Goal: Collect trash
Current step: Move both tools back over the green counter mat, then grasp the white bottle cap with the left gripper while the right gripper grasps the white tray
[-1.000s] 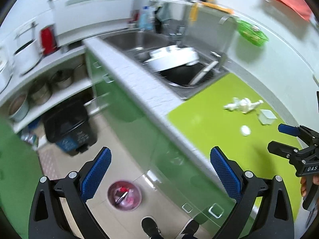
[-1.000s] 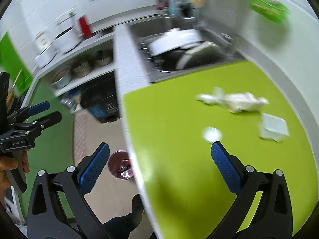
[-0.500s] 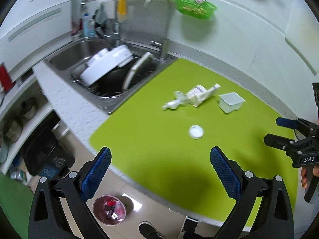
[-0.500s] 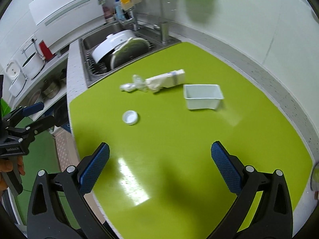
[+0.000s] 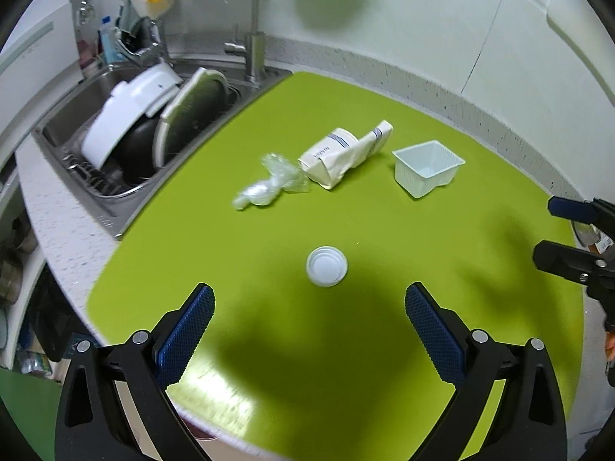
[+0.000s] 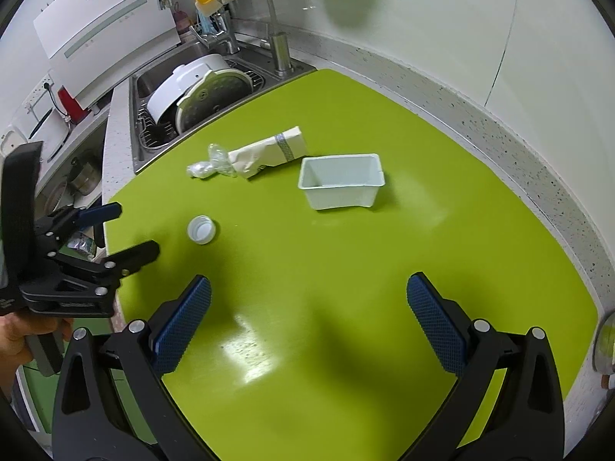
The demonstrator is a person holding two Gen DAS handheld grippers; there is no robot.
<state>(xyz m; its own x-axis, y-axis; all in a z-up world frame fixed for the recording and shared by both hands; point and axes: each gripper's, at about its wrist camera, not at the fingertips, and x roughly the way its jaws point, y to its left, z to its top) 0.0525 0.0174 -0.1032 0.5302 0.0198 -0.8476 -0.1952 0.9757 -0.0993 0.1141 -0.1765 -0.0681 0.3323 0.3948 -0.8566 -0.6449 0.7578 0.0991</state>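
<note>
Trash lies on the green countertop [image 5: 346, 345]: a round white lid [image 5: 326, 267] [image 6: 201, 229], a crumpled clear plastic wrap [image 5: 269, 188] [image 6: 209, 167], a squashed cream carton [image 5: 342, 155] [image 6: 269, 151] and an empty white plastic tub [image 5: 426, 167] [image 6: 340, 180]. My left gripper [image 5: 309, 326] is open and empty, above the counter just short of the lid; it also shows in the right wrist view [image 6: 127, 230]. My right gripper [image 6: 309, 319] is open and empty, well short of the tub; it also shows in the left wrist view [image 5: 553, 230].
A steel sink [image 5: 115, 146] [image 6: 200, 77] at the back left holds a white cooker pot and lid. Taps stand behind it. A white wall runs along the back and right. The counter's front edge drops to the floor at the left.
Both grippers have swung from over the floor and counter edge to over the green counter, closer to the trash. The floor bin has left the view.
</note>
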